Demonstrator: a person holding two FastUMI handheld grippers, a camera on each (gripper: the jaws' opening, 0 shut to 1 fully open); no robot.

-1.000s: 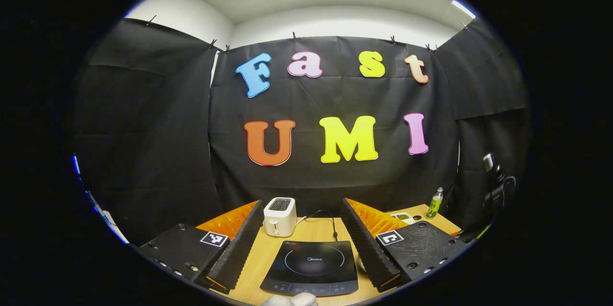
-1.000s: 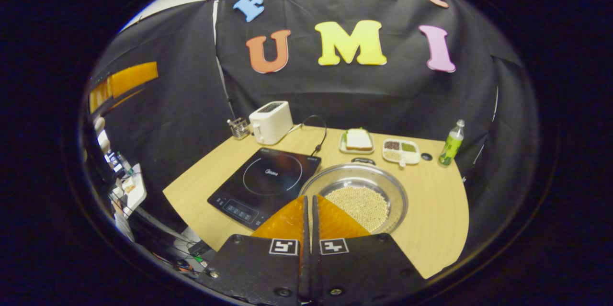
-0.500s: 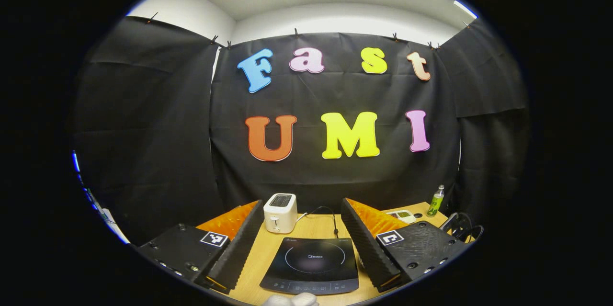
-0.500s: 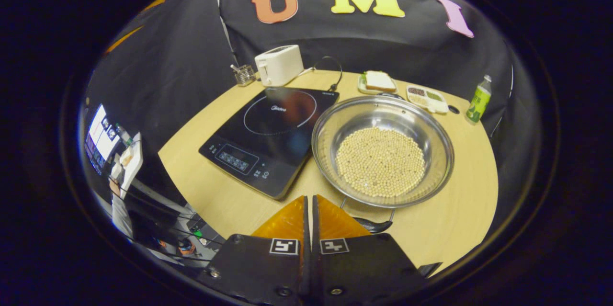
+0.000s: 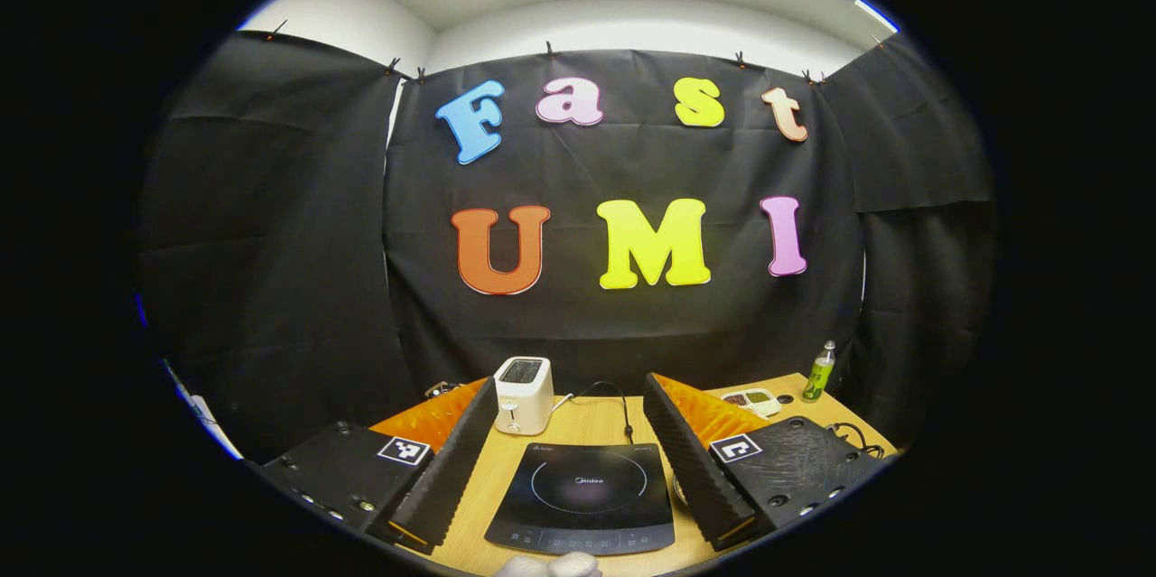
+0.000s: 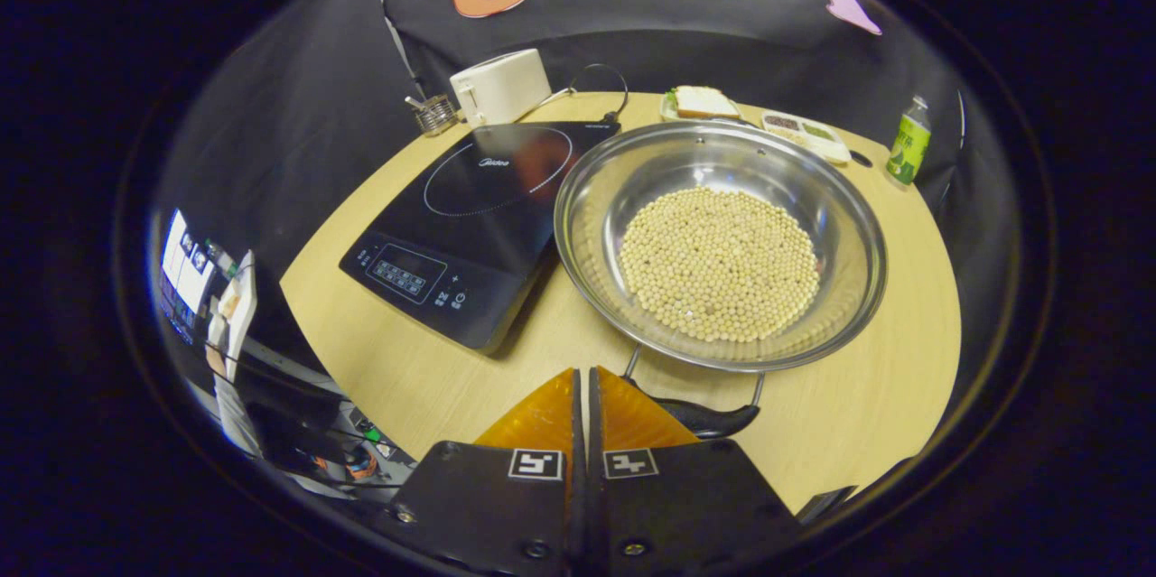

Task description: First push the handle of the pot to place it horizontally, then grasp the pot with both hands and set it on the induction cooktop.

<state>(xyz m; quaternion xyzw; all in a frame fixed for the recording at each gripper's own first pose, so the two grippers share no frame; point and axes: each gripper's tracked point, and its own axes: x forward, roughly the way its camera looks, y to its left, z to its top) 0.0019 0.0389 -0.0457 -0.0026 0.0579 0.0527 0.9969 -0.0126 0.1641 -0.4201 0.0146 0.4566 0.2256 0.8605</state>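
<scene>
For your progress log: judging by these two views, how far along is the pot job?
Nothing looks done yet. The pot, full of beans, sits on the table beside the induction cooktop. In hand: the right gripper, jaws closed, hangs by the near handle. The left gripper hangs open, facing the cooktop. Left: push the handle, two-handed grasp, placement.

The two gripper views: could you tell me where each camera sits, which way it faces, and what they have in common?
Left gripper view: rides the left gripper, held level, facing the booth wall; its open fingers frame the induction cooktop.
Right gripper view: rides the right gripper, angled down over the table; its closed fingers point by the pot handle.
Shared: cooktop, toaster, green bottle.
</scene>
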